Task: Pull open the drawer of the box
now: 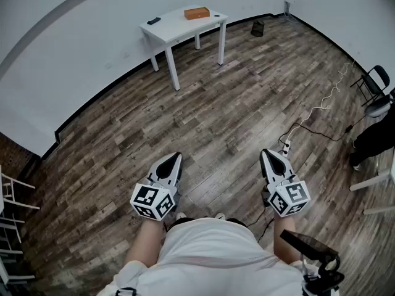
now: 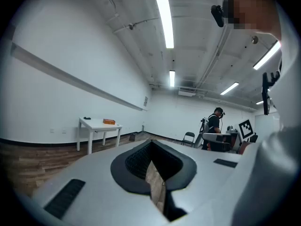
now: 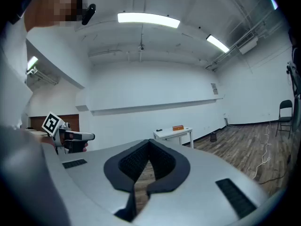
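Sitting on distant white table, orange box; cable and chair rightward

Box: orange-brown. Surface: white, legs too. Small device on it: black. Floor: mottled grey-brown wood planks. Wall: white. Left hand-held gripper, right hand-held gripper: white shells, black pads, cubes with black-and-white square markers. Chair: black.
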`<action>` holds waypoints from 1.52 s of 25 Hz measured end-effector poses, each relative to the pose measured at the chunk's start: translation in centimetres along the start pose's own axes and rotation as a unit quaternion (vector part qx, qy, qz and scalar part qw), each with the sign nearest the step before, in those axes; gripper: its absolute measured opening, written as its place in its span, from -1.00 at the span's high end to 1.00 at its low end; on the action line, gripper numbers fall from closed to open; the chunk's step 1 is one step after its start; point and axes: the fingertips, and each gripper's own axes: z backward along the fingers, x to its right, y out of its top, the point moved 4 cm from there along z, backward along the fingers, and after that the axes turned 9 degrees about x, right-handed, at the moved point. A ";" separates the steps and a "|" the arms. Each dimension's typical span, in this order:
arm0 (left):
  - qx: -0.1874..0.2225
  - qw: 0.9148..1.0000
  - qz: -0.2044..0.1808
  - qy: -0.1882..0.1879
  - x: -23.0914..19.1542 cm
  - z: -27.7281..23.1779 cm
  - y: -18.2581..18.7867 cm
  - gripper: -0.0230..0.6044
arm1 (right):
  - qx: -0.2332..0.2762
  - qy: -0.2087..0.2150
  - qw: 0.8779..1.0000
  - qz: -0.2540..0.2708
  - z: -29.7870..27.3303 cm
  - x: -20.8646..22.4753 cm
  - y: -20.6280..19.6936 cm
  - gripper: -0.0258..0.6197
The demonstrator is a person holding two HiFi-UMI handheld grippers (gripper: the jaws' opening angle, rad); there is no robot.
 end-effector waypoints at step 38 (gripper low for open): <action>-0.011 1.000 0.017 -0.007 -21.3 -30.2 0.8 0.89 | -0.030 -0.028 0.999 0.011 -31.1 15.8 -3.0 0.92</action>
